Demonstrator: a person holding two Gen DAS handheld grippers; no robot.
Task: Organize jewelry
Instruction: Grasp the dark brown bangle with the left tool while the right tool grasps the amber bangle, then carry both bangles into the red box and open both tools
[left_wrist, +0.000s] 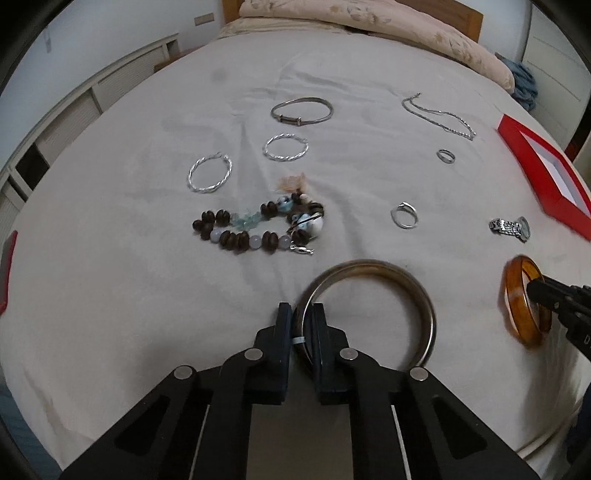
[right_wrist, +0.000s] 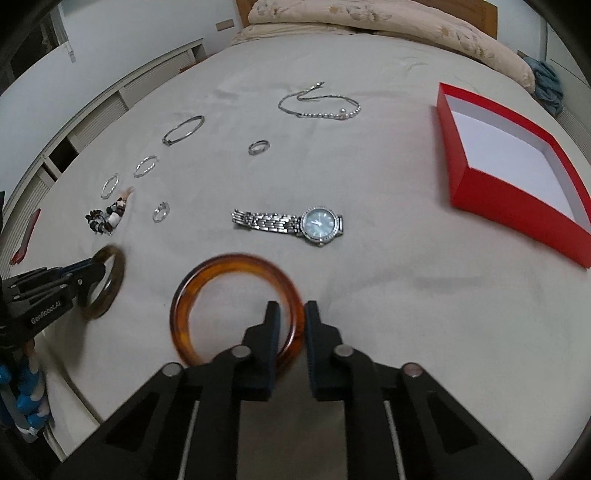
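Clamping the near rim of a grey-brown bangle (left_wrist: 369, 291), the left gripper (left_wrist: 300, 325) has its jaws nearly together on the bed (left_wrist: 110, 295). To its right, the right gripper (right_wrist: 291, 325) pinches the amber bangle (right_wrist: 236, 302) at its near right rim. Farther off lie a watch (right_wrist: 291, 223), beaded bracelet (left_wrist: 258, 229), rings, and the red box (right_wrist: 517, 199) at far right.

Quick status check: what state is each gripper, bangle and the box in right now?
left gripper: shut on the dark bangle, gripping its rim
right gripper: shut on the amber bangle, gripping its rim
red box: open, nothing inside that shows
watch: lying flat on the bed, untouched
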